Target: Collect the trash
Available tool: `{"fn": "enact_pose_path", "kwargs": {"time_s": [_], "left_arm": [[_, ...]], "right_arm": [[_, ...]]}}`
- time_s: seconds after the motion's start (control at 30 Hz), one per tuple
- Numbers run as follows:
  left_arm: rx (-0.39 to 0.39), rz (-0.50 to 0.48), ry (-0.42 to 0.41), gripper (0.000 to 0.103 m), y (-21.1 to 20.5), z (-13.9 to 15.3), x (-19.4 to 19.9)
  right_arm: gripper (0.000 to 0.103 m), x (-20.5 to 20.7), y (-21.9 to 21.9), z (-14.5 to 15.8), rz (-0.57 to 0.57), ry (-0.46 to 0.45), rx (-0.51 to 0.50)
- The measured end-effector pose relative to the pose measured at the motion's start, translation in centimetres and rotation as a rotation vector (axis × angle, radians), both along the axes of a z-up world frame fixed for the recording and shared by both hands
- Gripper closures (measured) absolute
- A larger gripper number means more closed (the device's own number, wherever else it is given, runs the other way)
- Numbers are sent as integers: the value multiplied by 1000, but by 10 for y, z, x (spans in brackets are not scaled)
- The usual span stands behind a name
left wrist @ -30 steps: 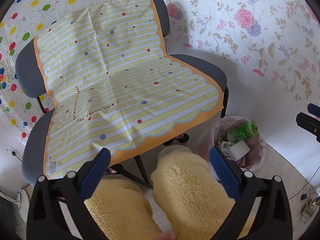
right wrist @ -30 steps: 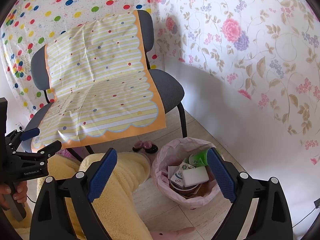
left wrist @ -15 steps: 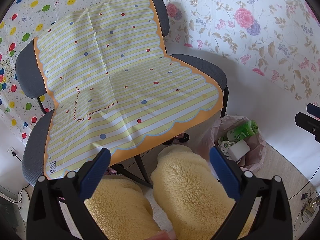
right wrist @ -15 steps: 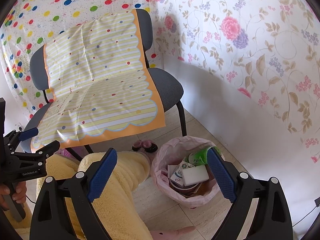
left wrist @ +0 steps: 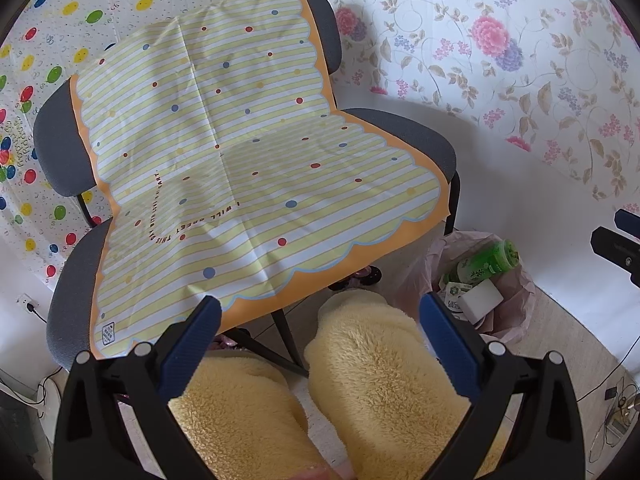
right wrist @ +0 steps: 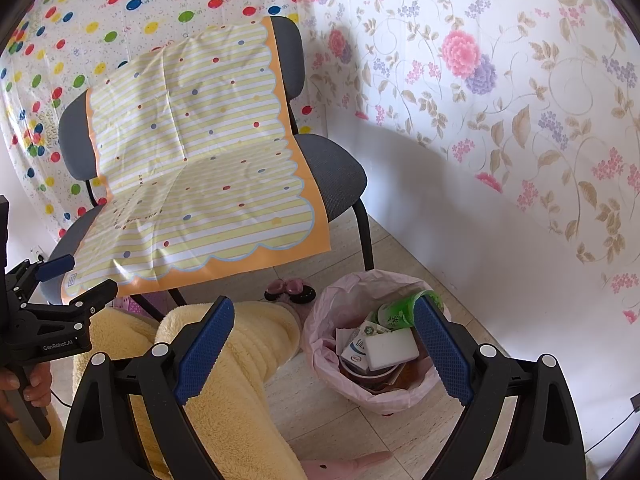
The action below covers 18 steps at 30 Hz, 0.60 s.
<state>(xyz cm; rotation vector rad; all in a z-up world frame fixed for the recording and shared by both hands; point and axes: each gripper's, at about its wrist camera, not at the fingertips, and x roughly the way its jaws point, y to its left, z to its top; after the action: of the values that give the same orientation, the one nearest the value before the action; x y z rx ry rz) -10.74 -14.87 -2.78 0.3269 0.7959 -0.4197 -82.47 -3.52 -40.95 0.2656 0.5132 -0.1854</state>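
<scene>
A small bin with a pink liner [right wrist: 320, 344] stands on the floor right of the chair; it also shows in the left wrist view [left wrist: 524, 292]. Inside lie a green bottle [right wrist: 400, 310], a white block [right wrist: 390, 348] and a carton [right wrist: 358, 346]. My right gripper [right wrist: 324, 352] is open and empty, held above and in front of the bin. My left gripper [left wrist: 320, 348] is open and empty, over the person's yellow fleece legs [left wrist: 384, 376], facing the chair. The left gripper also shows at the right wrist view's left edge [right wrist: 60, 284].
A grey chair [left wrist: 404, 132] carries a yellow striped sheet [left wrist: 240, 168] over its back and seat. Dotted and floral cloths cover the walls [right wrist: 500, 80]. Pink slippers [right wrist: 290, 288] lie under the chair. Cables [left wrist: 616, 404] lie on the floor at the right.
Both views have barely shifted; the right gripper has drifted slightly. Both grippers stay open and empty.
</scene>
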Motion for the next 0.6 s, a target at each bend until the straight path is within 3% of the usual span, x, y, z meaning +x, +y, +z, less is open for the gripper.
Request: {"fn": "enact_pose_path", "kwargs": {"time_s": [0.4,0.6], "left_arm": [[-19,-9,-23,7,3,3,2],[-5,50,-21,7,10,1,20]], "right_arm": [[12,4,-2,-8,10,7,12],[12,33,-1,-6,56,26,13]]}}
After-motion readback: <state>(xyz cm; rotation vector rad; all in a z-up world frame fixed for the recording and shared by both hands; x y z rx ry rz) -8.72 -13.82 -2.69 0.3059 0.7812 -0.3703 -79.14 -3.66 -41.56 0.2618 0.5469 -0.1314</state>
